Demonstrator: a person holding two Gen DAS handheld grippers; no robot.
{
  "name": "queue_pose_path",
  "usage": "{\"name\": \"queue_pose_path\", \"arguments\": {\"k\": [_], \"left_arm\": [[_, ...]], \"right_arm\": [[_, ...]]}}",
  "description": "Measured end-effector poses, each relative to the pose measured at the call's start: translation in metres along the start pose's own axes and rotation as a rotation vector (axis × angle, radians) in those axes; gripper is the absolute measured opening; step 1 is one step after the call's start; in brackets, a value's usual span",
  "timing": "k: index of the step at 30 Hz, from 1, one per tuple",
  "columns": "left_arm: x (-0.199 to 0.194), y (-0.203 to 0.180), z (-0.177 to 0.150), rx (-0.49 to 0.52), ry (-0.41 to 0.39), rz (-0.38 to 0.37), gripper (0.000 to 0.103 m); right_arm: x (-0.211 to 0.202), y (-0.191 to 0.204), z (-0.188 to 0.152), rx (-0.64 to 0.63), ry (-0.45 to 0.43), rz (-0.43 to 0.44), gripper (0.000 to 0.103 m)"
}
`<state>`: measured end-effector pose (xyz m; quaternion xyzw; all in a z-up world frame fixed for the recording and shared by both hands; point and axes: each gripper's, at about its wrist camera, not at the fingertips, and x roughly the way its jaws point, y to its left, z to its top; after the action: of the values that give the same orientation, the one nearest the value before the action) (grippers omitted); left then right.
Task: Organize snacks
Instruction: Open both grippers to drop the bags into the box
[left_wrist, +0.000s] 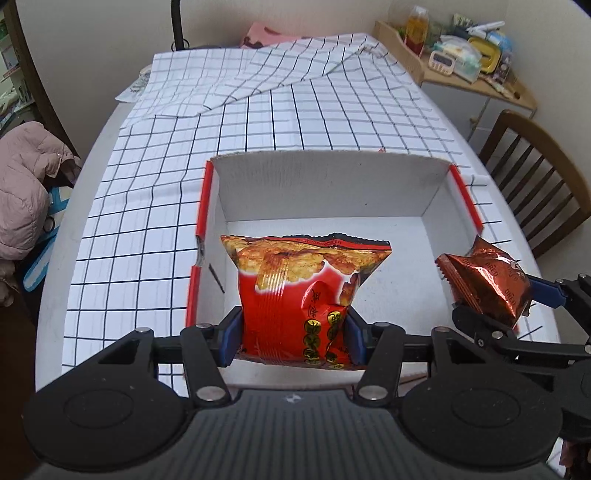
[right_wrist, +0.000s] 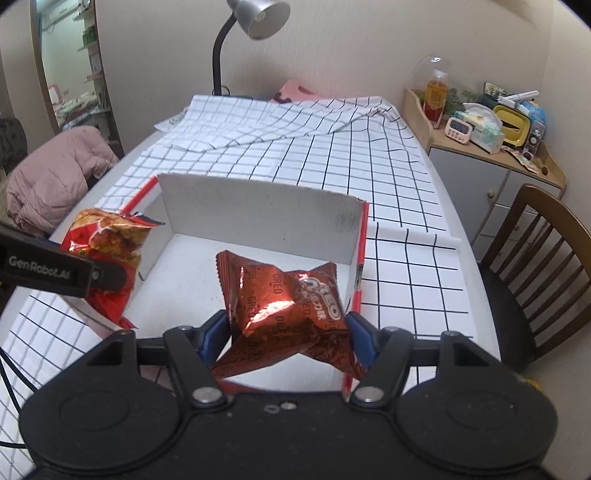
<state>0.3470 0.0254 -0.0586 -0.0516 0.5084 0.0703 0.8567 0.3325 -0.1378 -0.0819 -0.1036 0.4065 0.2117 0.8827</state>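
Note:
My left gripper is shut on a red chips bag and holds it upright over the near part of an open white box with red edges. My right gripper is shut on a copper-brown Oreo pack and holds it above the box's near right side. The Oreo pack also shows at the right in the left wrist view, with the right gripper around it. The chips bag shows at the left in the right wrist view. The box floor is bare.
The box sits on a table with a white black-grid cloth, rumpled at the far end. A desk lamp stands at the back. A wooden chair is at the right, a cluttered cabinet beyond it, a pink jacket at the left.

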Motion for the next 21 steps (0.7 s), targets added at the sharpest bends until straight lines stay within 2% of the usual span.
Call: {"name": "queue_pose_path", "arguments": {"k": [7, 14, 16, 21], "left_arm": [[0.034, -0.005, 0.002, 0.018, 0.058, 0.032, 0.055], [0.05, -0.004, -0.001, 0.029, 0.095, 0.044, 0.056], [0.051, -0.005, -0.002, 0.035, 0.096, 0.046, 0.055], [0.047, -0.004, -0.005, 0.037, 0.081, 0.043, 0.057]], "right_arm": [[0.029, 0.007, 0.001, -0.055, 0.047, 0.006, 0.067], [0.039, 0.013, 0.002, -0.102, 0.075, 0.023, 0.068], [0.041, 0.014, 0.001, -0.104, 0.085, 0.029, 0.07], [0.042, 0.015, 0.002, -0.096, 0.086, 0.025, 0.083]]}}
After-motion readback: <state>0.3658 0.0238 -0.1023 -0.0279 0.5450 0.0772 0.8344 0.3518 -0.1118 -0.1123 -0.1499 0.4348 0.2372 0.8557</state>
